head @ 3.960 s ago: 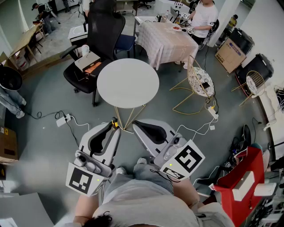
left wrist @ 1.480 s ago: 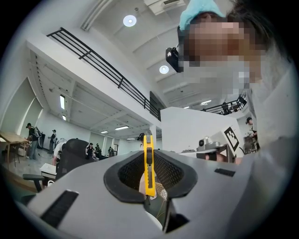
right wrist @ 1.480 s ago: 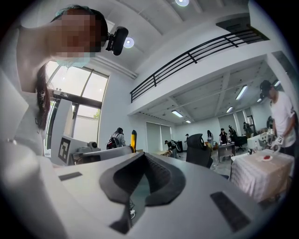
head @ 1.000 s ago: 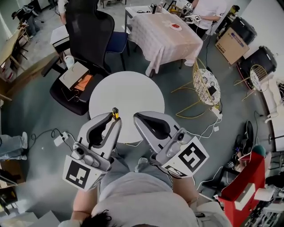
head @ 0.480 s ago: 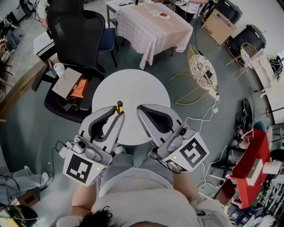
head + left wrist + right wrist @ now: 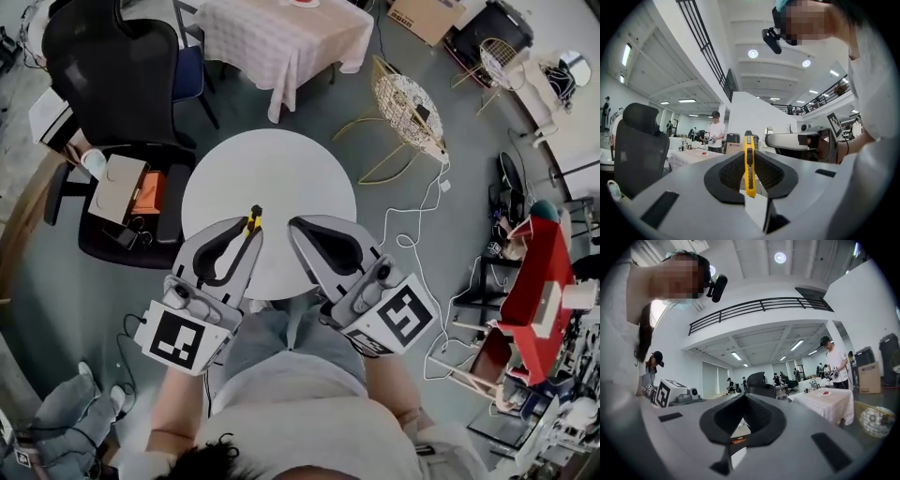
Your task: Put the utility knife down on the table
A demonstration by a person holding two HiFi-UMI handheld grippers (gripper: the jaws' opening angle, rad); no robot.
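We see the yellow utility knife, a black slider down its spine, clamped edge-on between the closed jaws of the left gripper, its tip poking toward 12 o'clock over the round white bench.

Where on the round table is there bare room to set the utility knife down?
The round white table shows bare, from the rim near the black office chair across to the rim near the wire chair. Only its near edge is crowded, where the left tool, shut on the utility knife, and the right tool overlap it.
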